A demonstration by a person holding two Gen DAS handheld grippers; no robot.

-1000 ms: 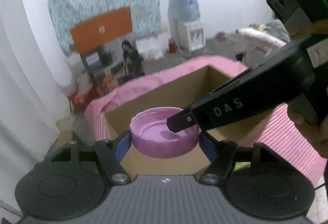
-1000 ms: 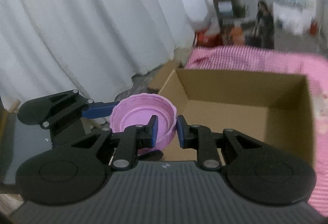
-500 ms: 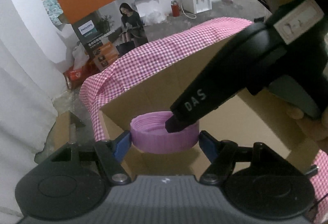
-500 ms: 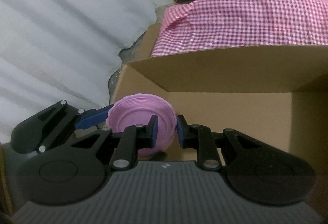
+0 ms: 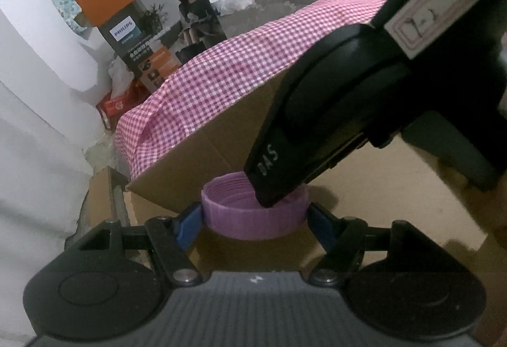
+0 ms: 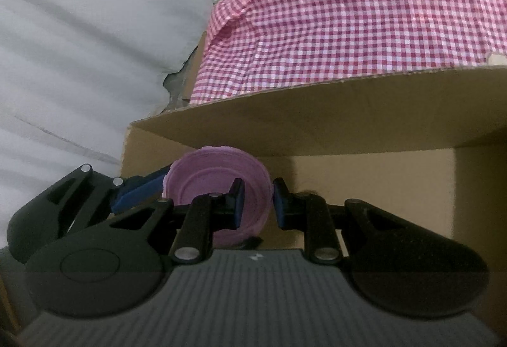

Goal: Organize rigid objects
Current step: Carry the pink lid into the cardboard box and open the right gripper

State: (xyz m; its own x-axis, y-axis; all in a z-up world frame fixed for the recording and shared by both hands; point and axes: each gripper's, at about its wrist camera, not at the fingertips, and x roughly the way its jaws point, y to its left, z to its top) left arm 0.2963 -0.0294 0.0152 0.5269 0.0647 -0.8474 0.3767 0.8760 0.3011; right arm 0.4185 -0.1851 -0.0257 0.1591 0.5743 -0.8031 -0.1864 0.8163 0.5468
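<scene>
Purple lid (image 5: 253, 213) inside cardboard box (image 5: 221, 137), both grippers' jaws clamped on it, left across, right on rim

We see a lid (image 5: 253, 217) of matt lilac plastic with a ribbed, threaded wall. The box (image 5: 396, 213) is plain brown cardboard, dull and slightly fibrous, its cut edge rough. A woven cloth (image 6: 364, 23) in pink-and-white check lies at the upper right, soft and creased. Both claws, left (image 5: 255, 217) and right (image 6: 256, 202), look like matt black plastic with blue rubbery pads (image 5: 188, 221) and shiny metal pins (image 6: 187, 252). White curtain (image 6: 79, 45) at left hangs in smooth folds.
</scene>
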